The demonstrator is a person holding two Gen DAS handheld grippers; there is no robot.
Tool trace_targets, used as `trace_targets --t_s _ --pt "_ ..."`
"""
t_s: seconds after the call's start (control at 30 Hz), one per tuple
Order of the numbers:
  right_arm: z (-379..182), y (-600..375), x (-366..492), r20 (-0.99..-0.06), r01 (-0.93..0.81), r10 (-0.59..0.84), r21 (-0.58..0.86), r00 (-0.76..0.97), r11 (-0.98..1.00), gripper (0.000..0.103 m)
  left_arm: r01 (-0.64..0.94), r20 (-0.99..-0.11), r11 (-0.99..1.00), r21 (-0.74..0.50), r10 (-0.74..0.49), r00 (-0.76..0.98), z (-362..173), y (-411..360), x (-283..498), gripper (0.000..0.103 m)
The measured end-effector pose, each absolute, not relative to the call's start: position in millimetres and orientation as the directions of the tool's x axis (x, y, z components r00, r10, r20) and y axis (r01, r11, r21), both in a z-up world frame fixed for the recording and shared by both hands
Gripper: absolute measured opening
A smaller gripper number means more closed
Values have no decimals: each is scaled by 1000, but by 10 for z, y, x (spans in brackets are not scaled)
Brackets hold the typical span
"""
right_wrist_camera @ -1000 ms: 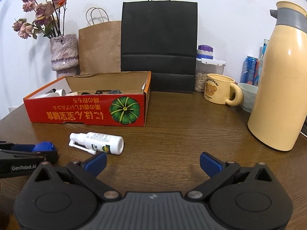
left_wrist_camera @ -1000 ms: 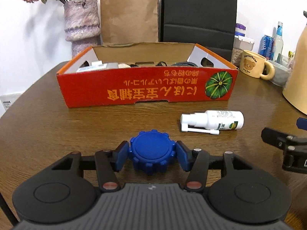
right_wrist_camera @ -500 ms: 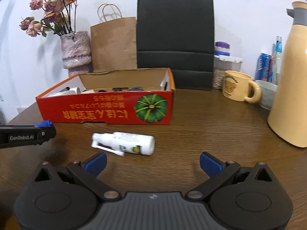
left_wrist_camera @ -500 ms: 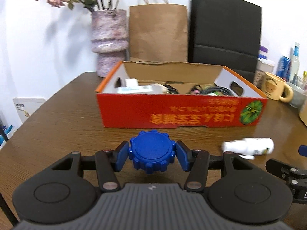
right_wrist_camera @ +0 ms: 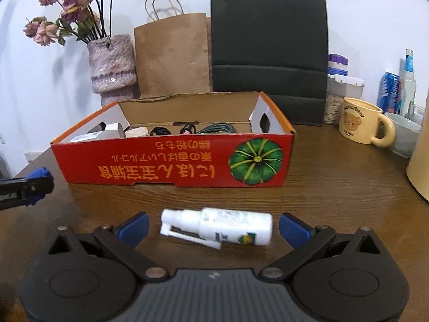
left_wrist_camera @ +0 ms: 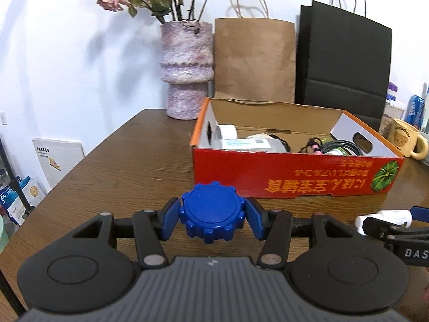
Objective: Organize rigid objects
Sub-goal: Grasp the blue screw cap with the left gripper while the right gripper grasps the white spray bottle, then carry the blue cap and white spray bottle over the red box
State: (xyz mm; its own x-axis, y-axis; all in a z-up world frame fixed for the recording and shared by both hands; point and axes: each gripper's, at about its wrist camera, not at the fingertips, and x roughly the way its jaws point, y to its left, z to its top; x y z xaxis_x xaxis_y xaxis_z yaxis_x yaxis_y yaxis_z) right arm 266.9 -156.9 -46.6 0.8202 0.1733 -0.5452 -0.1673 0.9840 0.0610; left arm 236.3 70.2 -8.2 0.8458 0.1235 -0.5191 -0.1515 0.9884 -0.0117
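Left tool (left_wrist_camera: 211, 216) clamped a blue ridged cap (left_wrist_camera: 211, 212). Right tool (right_wrist_camera: 213, 228) gaped wide, empty, straddling the white spray bottle (right_wrist_camera: 217, 226) lying on the surface (right_wrist_camera: 335, 187). Bottle could roll away if one pad struck first.

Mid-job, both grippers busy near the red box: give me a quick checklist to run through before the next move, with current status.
1. Left gripper holds the blue ridged plastic cap, pads on both sides: ok.
2. Right gripper open wide enough for the white plastic spray bottle: ok.
3. Bottle lies between the right fingers, pads not touching it: ok, not gripped.
4. Red open-topped cardboard box stands upright on the brown wooden table: ok.
5. Free space in the box for cap and bottle: cannot tell; cables and small items already fill parts of it.
6. Grippers apart from each other: ok.
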Motion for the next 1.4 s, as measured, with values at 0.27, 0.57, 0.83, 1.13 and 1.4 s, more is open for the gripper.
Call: trace_targets --t_s 0.27,0.57,0.83,1.13,1.4 --pt "-529 -1436 2880 -585 -124 122 37 802 992 103 -157 -517 988 -13 128 847 -81 773 2363 54" --pt "-584 -1407 2943 -616 -129 120 30 778 991 98 -154 -513 988 -13 125 849 -83 758 2347 54" --pt "-510 -1423 2806 -580 -151 140 29 802 988 98 -155 -506 988 -13 127 853 -68 759 2329 55" --pt "-252 -1502 2707 -508 -180 192 73 840 981 98 -155 -470 988 -26 125 874 51 727 2284 54" --pt "134 -1539 2642 -399 -236 252 90 882 968 98 -146 -373 989 -29 125 920 402 558 2287 55"
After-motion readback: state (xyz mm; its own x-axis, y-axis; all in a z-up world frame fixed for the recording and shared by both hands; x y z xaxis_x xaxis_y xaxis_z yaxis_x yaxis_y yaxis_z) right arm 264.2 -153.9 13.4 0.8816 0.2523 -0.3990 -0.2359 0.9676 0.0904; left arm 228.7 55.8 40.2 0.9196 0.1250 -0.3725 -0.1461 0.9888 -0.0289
